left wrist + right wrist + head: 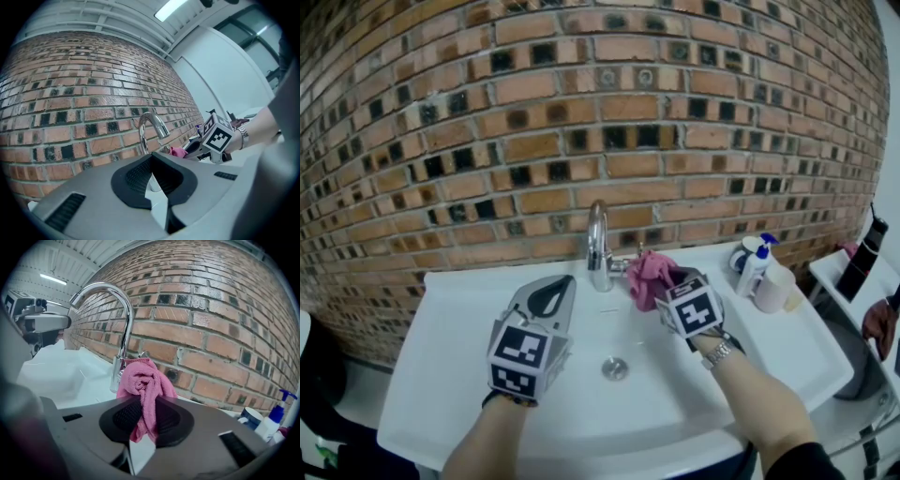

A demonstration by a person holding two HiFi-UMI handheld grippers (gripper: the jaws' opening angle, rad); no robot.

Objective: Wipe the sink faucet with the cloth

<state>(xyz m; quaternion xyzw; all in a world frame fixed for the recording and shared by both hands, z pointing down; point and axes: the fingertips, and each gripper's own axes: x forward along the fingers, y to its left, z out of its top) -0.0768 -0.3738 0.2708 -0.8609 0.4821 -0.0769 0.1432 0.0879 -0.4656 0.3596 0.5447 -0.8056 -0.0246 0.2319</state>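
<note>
backdrop: brick wall (pixel 581 112) of red-brown bricks with dark square insets, rising right behind a white sink (pixel 450 375)
faucet: chrome faucet (pixel 598 244) with a curved spout, upright at the middle of the sink's back edge, spout arching over the basin
drain: round metal drain (pixel 615 367) in the basin floor, in front of the faucet
left tool: left tool (pixel 551 296) sits over the basin to the left of the faucet and points towards it; jaws pressed together with nothing between them
right tool: right tool (pixel 664 286) is to the right of the faucet, its jaws clamped on the cloth
cloth: pink cloth (pixel 647 277), bunched into a wad that bulges beyond the jaws, just beside the faucet's base on its right; whether it touches the metal i cannot tell
sink's right ledge: white pump bottle (pixel 754 267) with a blue top, and a pale cup (pixel 774 289) just beside it, both well apart from the tools
</note>
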